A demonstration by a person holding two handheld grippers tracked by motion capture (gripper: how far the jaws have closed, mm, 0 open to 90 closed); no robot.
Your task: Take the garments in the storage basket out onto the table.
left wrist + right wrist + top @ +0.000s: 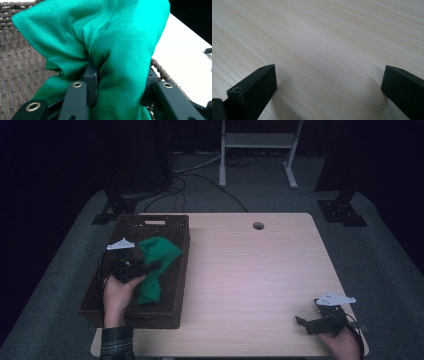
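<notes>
My left gripper (117, 82) pinches a bunched fold of green cloth (105, 42) between its fingers, gathered for lifting, over the brown wicker basket (100, 292). My right gripper (329, 85) rests idle on the bare wooden table (324, 37), fingers spread wide, nothing between them.

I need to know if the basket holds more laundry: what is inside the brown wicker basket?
The wicker basket holds a bunched green cloth, clamped in the left gripper. Bare woven floor shows around it. Whatever lies beneath the cloth and the hand is hidden.
</notes>
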